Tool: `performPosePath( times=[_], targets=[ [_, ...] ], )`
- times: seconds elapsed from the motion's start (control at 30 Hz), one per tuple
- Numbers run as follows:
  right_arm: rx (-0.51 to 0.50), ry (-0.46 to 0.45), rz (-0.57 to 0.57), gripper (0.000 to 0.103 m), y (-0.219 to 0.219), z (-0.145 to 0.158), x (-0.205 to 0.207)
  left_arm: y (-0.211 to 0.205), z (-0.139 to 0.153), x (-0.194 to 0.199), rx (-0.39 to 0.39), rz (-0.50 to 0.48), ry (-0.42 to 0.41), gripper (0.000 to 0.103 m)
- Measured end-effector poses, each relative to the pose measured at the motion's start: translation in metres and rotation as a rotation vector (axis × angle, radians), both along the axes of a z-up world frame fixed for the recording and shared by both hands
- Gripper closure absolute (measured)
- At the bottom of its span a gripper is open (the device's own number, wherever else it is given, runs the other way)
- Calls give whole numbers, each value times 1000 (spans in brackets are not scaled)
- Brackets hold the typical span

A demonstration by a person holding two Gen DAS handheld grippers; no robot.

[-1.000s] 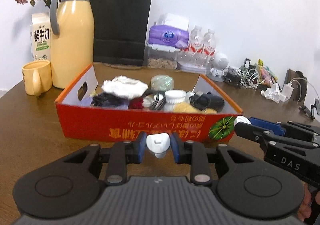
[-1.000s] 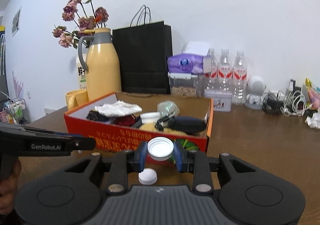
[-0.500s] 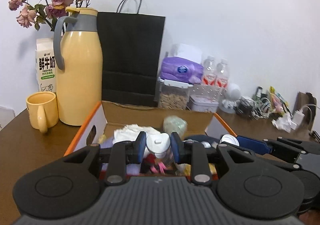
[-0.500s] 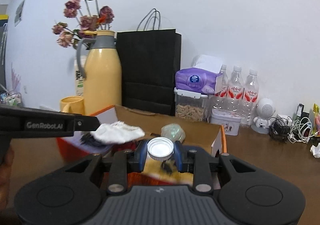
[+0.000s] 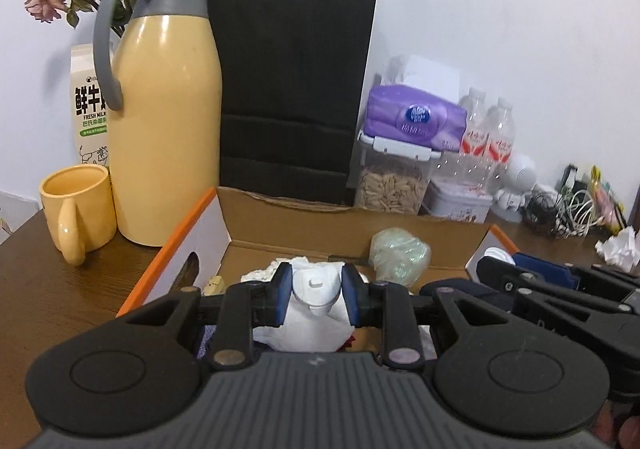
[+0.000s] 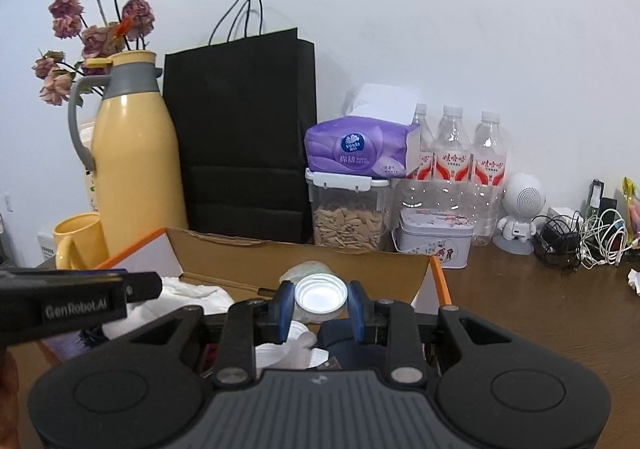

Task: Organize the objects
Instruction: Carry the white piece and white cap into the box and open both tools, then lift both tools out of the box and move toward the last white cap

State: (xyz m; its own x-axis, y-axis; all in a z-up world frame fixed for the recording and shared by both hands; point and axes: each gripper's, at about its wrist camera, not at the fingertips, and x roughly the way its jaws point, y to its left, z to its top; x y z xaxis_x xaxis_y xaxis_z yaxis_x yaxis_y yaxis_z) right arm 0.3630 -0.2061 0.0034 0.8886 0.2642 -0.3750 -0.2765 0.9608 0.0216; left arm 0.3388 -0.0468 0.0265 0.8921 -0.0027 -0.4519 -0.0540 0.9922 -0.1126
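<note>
My left gripper (image 5: 314,295) is shut on a white flip-top cap (image 5: 316,288) and holds it above the inside of the orange cardboard box (image 5: 176,245). My right gripper (image 6: 320,303) is shut on a round white lid (image 6: 320,294) and holds it over the same box (image 6: 436,277), to the right of the left gripper. The box holds a white cloth (image 5: 308,329), a greenish plastic wad (image 5: 398,255), a dark pouch (image 6: 344,341) and other small items. The right gripper also shows at the right edge of the left wrist view (image 5: 496,261).
A yellow thermos (image 5: 164,109), a yellow mug (image 5: 76,205), a milk carton and dried flowers stand left of the box. A black paper bag (image 5: 292,89), a tissue pack, a seed jar, a tin and water bottles (image 6: 460,157) stand behind it. Cables (image 6: 580,237) lie at the right.
Both grippers have risen and moved forward from in front of the box to above its inside, each still holding its white cap.
</note>
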Motion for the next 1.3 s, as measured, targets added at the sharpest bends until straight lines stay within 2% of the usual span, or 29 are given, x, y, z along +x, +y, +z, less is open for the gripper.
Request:
performPosePath(
  times=[0.1,0.13,0.17,0.2,0.23,0.27,0.3,0.33,0.37,0.4,0.47,0.97,1.3],
  targets=[
    [-1,22,0,75,-2,-5,5,0,-2,0,16,6,-4,75],
    [-1,28,-1,75,-2,-6,6,0,-3,-1,22,11,-11,72],
    [-1,33,-3,75,-3,-7,6,-1,-3,-1,30,13,-18,63],
    [-2,34,-5,71,-3,-8,6,0,-2,-2,38,18,-26,55],
    [-2,37,-7,59,-4,-9,6,0,-2,-3,42,27,-35,38],
    [-2,38,-8,51,-5,-9,6,1,-1,-5,44,37,-47,25],
    [-4,35,-11,31,-6,-9,5,2,-1,-7,51,46,-65,21],
    [-8,30,-17,18,-6,-9,4,2,0,-8,57,52,-74,15],
    [-11,24,-23,13,-7,-8,4,3,1,-9,60,58,-80,3],
    [-11,23,-27,9,-8,-8,3,4,1,-10,57,64,-86,0],
    [-2,34,-29,0,-10,-7,4,4,2,-12,54,74,-96,0],
    [-5,35,-4,0,-14,-6,-5,2,3,-20,61,61,-99,0],
    [-43,-3,29,0,-23,6,-42,12,11,-55,77,52,-105,0]
  ],
)
